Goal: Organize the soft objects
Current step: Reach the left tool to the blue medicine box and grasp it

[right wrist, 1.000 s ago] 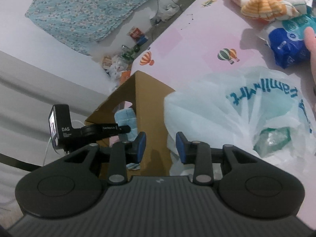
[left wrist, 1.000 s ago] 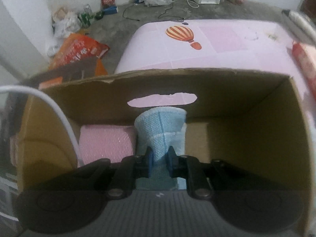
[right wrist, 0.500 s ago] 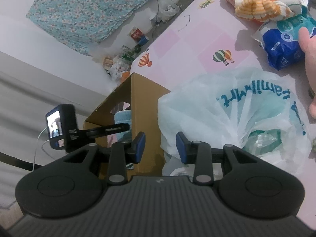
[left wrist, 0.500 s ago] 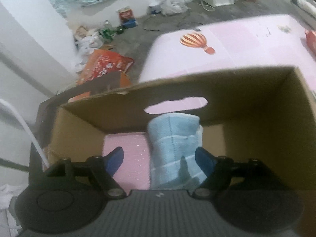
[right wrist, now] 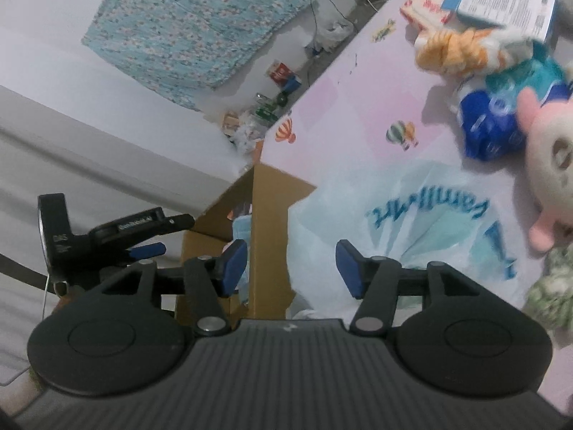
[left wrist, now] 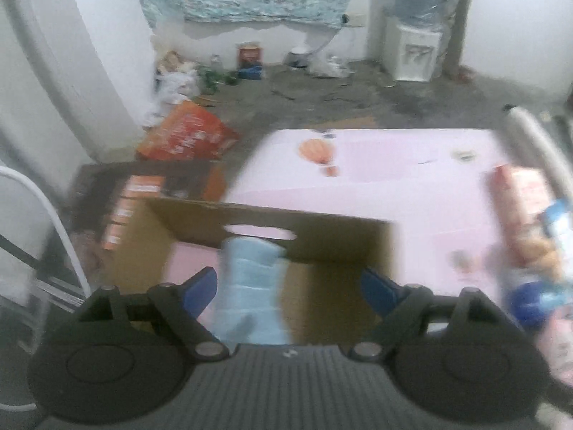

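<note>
Left tongs (left wrist: 288, 286), jaws wide apart after just opening, hang empty above a cardboard box (left wrist: 336, 236). In the box a light blue towel (left wrist: 250, 286) stands upright against the far wall beside a pink pad (left wrist: 186, 268). Right tongs (right wrist: 292, 265), jaws apart after just opening and empty, point at a white plastic bag (right wrist: 412, 229) just beside the box on the pink table (right wrist: 358, 107). Farther off lie a plush toy (right wrist: 551, 157), a blue packet (right wrist: 487, 125) and an orange cloth (right wrist: 454, 53).

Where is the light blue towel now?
In the left wrist view, the light blue towel stands inside the cardboard box, under its handle slot, beside a pink item.
</note>
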Demonstrator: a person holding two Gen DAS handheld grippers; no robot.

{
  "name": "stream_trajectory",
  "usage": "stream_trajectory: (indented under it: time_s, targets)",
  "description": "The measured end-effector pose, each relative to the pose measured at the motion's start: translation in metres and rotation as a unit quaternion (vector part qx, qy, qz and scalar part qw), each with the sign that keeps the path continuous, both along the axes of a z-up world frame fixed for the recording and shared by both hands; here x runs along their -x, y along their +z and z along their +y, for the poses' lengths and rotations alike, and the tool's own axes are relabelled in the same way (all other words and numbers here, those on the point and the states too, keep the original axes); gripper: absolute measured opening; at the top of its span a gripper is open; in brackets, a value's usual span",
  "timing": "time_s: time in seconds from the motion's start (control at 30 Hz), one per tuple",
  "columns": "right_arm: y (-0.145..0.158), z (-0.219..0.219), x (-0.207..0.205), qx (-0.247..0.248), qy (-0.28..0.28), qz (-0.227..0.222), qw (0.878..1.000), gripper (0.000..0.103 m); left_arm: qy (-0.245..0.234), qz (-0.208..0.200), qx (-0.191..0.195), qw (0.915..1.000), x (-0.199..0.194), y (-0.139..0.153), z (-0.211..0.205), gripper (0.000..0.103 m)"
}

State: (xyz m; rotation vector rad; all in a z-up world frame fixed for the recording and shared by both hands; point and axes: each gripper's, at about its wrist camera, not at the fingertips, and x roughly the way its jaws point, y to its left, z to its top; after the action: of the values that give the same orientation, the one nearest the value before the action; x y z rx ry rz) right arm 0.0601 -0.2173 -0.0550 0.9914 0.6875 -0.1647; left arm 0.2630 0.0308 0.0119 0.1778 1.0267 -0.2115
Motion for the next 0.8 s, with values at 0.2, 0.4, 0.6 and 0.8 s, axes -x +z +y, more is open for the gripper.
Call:
stream_trajectory:
  time_s: [0.2, 0.4, 0.6, 0.8]
  targets:
    - [0.022, -0.052, 0.034, 0.04, -0.011, -0.013, 0.999, 0.055, -0.037, 0.001, 0.037, 0.9986, 0.028, 0.007, -0.078, 0.088]
    - [0.042, -0.141, 0.059, 0.108, -0.046, 0.004, 0.993, 0.055, -0.094, 0.033, 0.068, 0.9928, 0.048, -0.008, -0.163, 0.081]
    - [0.039, -0.233, 0.045, 0.151, -0.036, 0.032, 0.987, 0.055, -0.133, 0.095, 0.099, 0.9815, 0.054, -0.041, -0.235, 0.067]
    - [0.02, -0.273, 0.008, 0.126, 0.012, 0.036, 0.991, 0.055, -0.108, 0.161, 0.135, 0.9718, 0.047, -0.077, -0.274, 0.062]
